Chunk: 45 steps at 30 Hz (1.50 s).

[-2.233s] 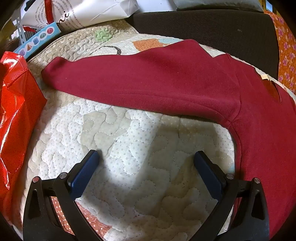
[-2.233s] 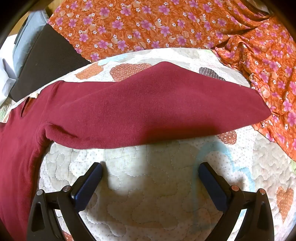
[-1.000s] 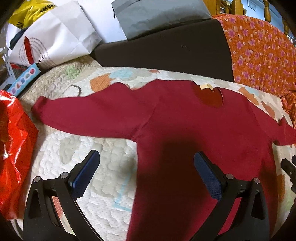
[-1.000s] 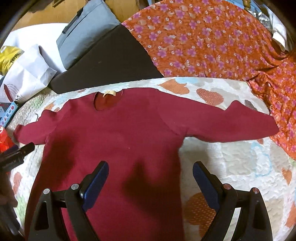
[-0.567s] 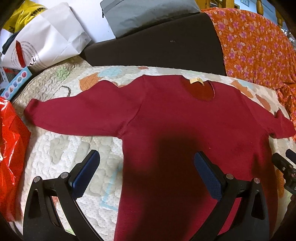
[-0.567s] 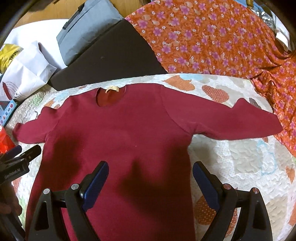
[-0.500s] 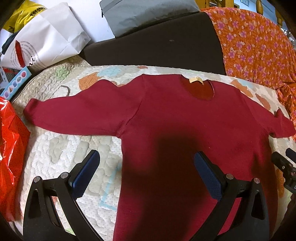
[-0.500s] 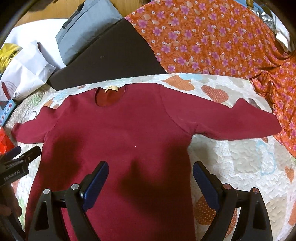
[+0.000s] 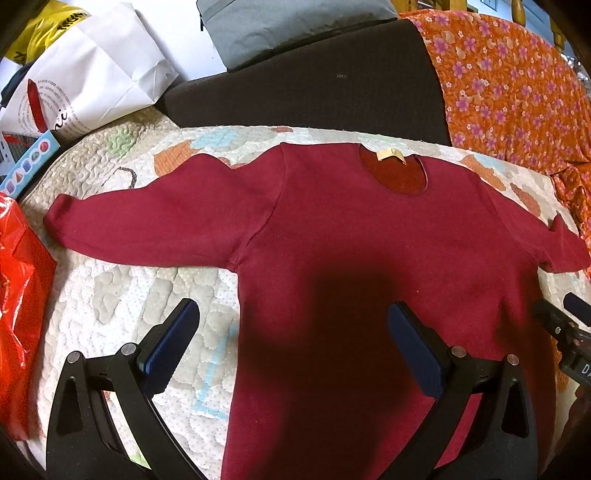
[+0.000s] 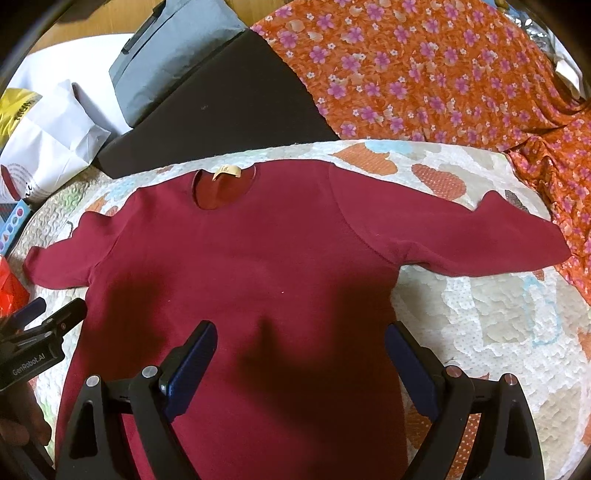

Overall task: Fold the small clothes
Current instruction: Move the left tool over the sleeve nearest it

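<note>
One dark red long-sleeved fleece top (image 9: 354, 258) lies flat, front up, on the cream quilted patchwork mat (image 9: 122, 295), neckline on the far side from both tongs, both sleeves spread out sideways. Nothing folded yet.

Left tongs (image 9: 291, 343) spread wide, holding nothing, hovering over the near left edge of the body: left pad over bare mat, right pad over fabric. Right tongs (image 10: 299, 358) likewise spread and empty, over the near right part of the body, both pads above red cloth. Height above the fabric can't be told exactly.

Step in hand, as I read it: start the first fold, probably bringing a sleeve in across the chest. To do it well:
- go for the cuff, left sleeve (image 9: 147, 225) ahead and left of the left tongs, right sleeve (image 10: 480, 240) ahead and right of the right tongs
- pinch only the sleeve layers, not the mat underneath; fleece is thick, so a firm close is needed
- lift low, lay the sleeve straight across the body, keep the shoulder seam as the crease line
- the other tongs can pin the body so it doesn't drag

Counts: one top, two sleeves, one tan neck label (image 10: 227, 171), two tongs, one mat. Around: one orange floral cloth (image 10: 424, 74), one dark cushion (image 9: 314, 85), one grey cushion (image 9: 288, 26), one white paper bag (image 9: 85, 85), one red plastic bag (image 9: 18, 295).
</note>
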Each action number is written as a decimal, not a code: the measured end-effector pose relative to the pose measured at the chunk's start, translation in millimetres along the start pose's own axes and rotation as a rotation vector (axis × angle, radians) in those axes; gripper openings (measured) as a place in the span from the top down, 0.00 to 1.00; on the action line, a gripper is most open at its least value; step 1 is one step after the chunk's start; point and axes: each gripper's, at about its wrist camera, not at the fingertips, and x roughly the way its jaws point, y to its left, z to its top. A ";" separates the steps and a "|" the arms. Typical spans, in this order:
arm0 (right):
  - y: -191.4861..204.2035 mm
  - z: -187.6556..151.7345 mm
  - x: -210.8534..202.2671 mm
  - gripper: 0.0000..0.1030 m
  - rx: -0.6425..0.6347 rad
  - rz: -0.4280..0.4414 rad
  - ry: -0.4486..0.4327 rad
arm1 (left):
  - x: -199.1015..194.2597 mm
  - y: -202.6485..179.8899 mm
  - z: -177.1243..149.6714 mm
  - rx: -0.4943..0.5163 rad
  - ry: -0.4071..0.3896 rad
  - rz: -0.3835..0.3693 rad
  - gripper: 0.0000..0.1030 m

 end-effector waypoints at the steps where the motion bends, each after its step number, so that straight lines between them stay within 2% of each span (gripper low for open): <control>1: 0.5 0.2 0.8 0.11 0.000 0.001 0.001 | 0.1 0.5 0.3 -0.002 0.000 0.000 0.01; 19: 24.3 3.0 18.8 0.11 -0.030 0.036 0.030 | 11.3 9.7 2.7 -0.027 0.019 0.001 0.01; 26: 31.4 3.3 25.3 0.11 -0.034 0.052 0.044 | 22.8 24.2 4.9 -0.091 0.062 -0.006 0.00; 37: 44.0 3.6 35.5 0.11 -0.047 0.074 0.068 | 25.3 41.5 10.6 -0.138 0.073 -0.002 0.01; 41: 48.7 3.8 36.2 0.11 -0.064 0.084 0.073 | 23.4 65.0 19.9 -0.201 0.062 -0.024 0.01; 45: 49.5 4.9 37.4 0.11 -0.064 0.099 0.082 | 28.7 113.6 38.4 -0.346 0.089 -0.040 0.01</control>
